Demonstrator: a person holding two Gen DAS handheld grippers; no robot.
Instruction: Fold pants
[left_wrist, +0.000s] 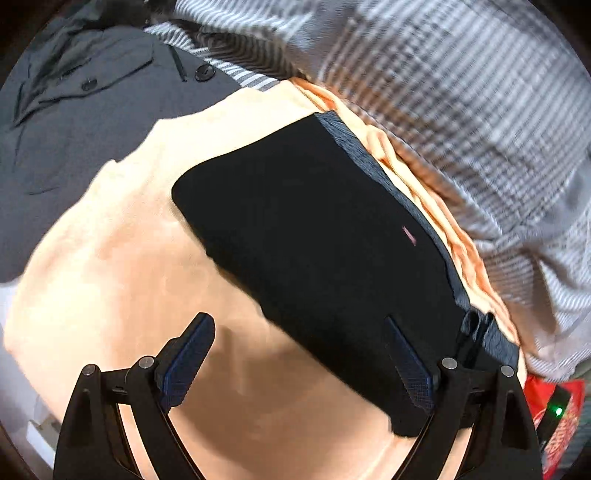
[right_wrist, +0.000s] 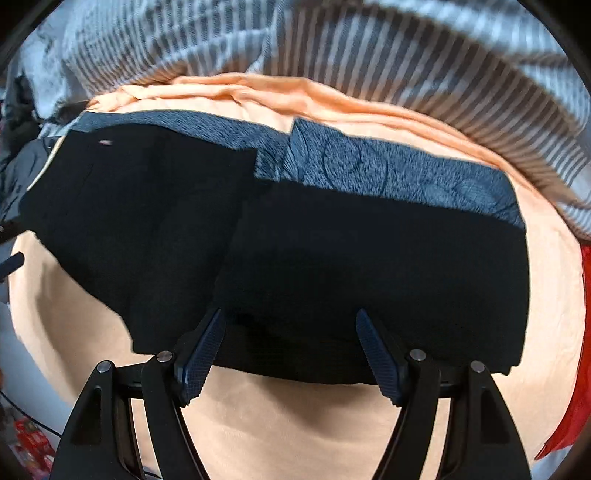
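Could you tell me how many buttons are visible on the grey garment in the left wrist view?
2: one button beside the striped fabric, another button further left on the grey garment. Folds may hide others.

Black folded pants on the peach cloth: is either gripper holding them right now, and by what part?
Nothing is held. The left gripper and right gripper hang open above the black folded pants, pads clear of the fabric.

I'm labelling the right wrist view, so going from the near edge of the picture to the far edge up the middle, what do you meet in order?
Right gripper, open → bare peach sheet → folded black pants → their blue patterned band → rumpled peach sheet edge → grey striped cloth.
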